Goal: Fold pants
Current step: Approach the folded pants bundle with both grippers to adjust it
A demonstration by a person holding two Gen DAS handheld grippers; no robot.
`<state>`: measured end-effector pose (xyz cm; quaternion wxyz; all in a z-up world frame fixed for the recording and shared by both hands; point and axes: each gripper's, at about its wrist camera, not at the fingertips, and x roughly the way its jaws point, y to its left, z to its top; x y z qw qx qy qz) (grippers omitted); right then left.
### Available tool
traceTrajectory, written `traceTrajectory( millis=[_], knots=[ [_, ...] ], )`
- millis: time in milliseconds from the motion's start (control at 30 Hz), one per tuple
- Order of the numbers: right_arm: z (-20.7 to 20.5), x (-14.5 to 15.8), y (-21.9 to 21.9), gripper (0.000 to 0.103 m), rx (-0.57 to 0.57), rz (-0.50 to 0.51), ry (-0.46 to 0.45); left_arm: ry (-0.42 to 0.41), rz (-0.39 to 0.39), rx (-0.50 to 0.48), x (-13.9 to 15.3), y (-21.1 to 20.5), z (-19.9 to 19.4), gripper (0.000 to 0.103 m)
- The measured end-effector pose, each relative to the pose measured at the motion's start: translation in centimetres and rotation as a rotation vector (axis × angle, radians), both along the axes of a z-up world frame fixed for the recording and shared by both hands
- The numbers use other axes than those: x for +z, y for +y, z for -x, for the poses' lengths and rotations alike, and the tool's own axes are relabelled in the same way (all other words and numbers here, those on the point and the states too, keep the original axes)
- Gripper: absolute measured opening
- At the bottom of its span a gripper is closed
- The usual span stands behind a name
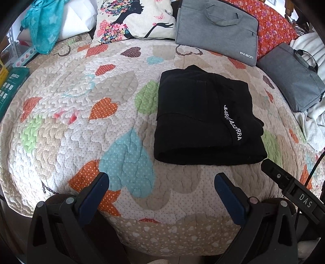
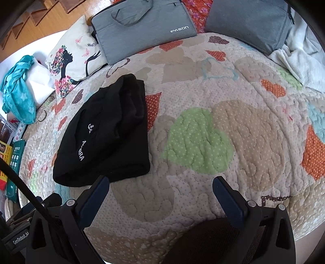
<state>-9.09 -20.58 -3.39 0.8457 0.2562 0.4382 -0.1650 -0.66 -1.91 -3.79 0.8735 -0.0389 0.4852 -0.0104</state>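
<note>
Black pants (image 1: pixel 203 117) with white lettering lie folded into a compact rectangle on the heart-patterned quilt (image 1: pixel 81 101). In the right wrist view the pants (image 2: pixel 107 138) lie at the left. My left gripper (image 1: pixel 161 178) is open and empty, hovering over the quilt just in front of and left of the pants. My right gripper (image 2: pixel 160 182) is open and empty, just right of the pants' near corner. A finger of the right gripper (image 1: pixel 284 180) shows at the pants' near right corner in the left wrist view.
Two grey laptop bags (image 1: pixel 217 30) (image 1: pixel 292 77) and a printed pillow (image 1: pixel 134 18) lie at the back of the bed. A teal towel (image 1: pixel 42 26) hangs at the far left. White fabric (image 2: pixel 298 61) lies at the right edge. Boxes (image 1: pixel 10 87) stand beside the bed.
</note>
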Motion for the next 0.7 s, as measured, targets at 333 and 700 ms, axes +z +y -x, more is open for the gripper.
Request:
traceTrajectory(
  millis=[333,700],
  knots=[
    [0.4,0.4,-0.3,0.103,-0.019,-0.016,-0.029,0.007,0.030,0.011,-0.2,0.7,-1.0,0.103],
    [-3.8,0.8,-5.4,0.096,-0.029,-0.314,-0.120,0.088,0.299,0.009,-2.6,4.1,-8.2,0.103]
  ],
)
